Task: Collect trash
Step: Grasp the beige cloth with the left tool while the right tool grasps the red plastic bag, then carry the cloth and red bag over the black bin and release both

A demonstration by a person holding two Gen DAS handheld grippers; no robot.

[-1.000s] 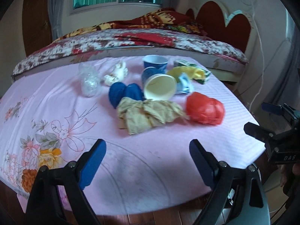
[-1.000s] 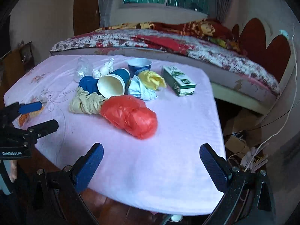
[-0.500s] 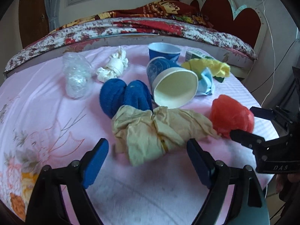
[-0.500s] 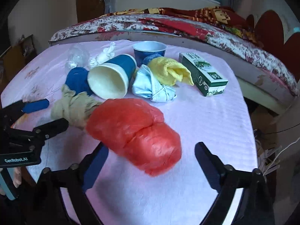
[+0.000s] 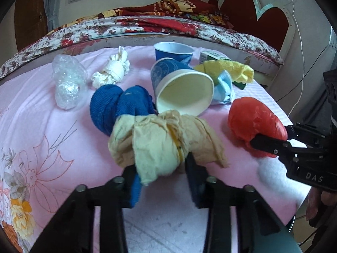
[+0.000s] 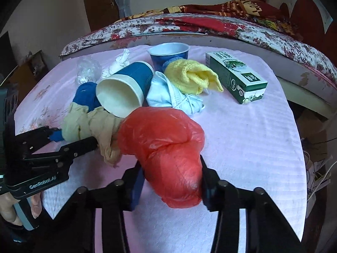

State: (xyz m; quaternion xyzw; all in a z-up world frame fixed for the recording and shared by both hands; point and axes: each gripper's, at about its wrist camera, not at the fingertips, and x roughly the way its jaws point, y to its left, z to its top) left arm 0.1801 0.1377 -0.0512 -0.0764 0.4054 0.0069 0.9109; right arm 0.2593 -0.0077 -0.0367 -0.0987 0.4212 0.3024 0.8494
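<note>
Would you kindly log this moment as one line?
left gripper: shut on beige rag | right gripper: closing on red bag

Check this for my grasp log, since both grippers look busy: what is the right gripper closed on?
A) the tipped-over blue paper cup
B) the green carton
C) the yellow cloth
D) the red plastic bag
D: in the right wrist view the right gripper has its fingers pressed on either side of the red plastic bag, having just been closing, while the left gripper pinches the beige crumpled paper.
</note>
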